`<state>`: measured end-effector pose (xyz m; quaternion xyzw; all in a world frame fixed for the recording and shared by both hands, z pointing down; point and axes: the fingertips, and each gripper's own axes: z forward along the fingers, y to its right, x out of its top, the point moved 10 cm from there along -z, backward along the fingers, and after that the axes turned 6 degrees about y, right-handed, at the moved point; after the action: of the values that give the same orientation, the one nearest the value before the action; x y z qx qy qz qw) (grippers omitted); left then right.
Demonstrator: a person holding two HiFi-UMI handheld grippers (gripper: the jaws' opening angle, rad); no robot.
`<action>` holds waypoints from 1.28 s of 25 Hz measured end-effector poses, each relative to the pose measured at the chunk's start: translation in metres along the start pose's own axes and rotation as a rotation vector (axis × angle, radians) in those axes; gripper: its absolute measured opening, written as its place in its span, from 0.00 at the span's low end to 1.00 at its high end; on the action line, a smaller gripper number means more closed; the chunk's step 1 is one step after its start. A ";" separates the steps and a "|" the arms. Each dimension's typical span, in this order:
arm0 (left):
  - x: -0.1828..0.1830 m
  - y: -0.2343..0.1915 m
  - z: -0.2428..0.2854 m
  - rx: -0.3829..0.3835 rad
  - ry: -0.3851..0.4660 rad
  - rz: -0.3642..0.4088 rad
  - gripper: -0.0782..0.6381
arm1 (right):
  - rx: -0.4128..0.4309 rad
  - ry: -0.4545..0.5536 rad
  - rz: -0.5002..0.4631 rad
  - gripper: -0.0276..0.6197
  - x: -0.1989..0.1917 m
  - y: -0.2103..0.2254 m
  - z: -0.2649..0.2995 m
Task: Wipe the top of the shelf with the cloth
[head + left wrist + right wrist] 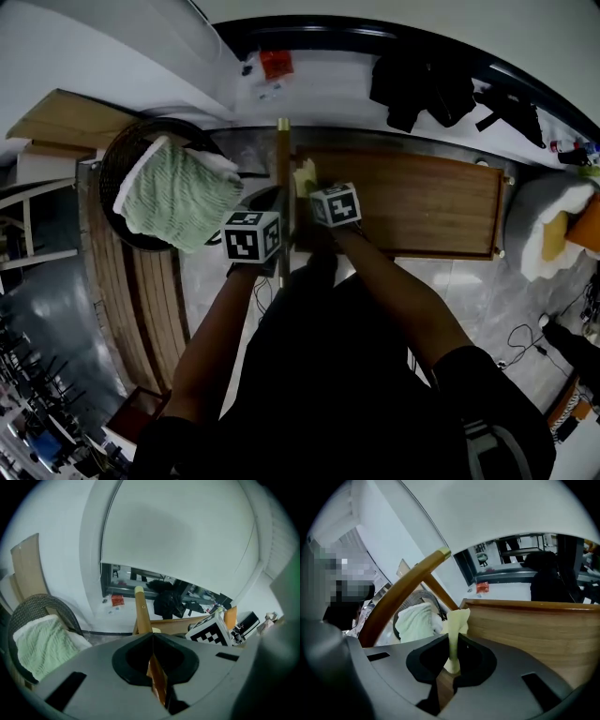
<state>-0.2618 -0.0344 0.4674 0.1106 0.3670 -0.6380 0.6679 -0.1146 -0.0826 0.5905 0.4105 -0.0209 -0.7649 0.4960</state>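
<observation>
Cloth (pixel 458 618), pale yellow and limp, is pinched by the right gripper (pixel 453 641) at the smooth wooden shelf (pixel 534 630); a brown rail (pixel 157 676) is clamped by the left gripper (pixel 153 637)

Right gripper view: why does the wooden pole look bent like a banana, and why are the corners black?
Right gripper view: the wide lens curves the pole and leaves dark corners; the right claw, shut on the cloth, looms big, being close. Head view: the same pole looks straight, though the dark window rail arches. Left gripper view: dark corners too.
</observation>
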 end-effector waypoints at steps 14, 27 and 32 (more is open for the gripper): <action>-0.003 0.004 0.004 -0.023 0.016 -0.077 0.12 | -0.021 -0.087 -0.079 0.11 0.001 0.002 0.015; -0.009 0.074 0.045 -0.011 -0.075 -0.014 0.12 | -0.091 -0.124 -0.064 0.11 -0.012 0.066 -0.037; -0.018 0.109 0.071 -0.026 -0.125 -0.007 0.12 | -0.134 -0.130 -0.035 0.11 -0.022 0.103 -0.071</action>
<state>-0.1335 -0.0471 0.4938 0.0605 0.3333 -0.6410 0.6888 0.0117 -0.0914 0.6019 0.3265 0.0054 -0.7981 0.5063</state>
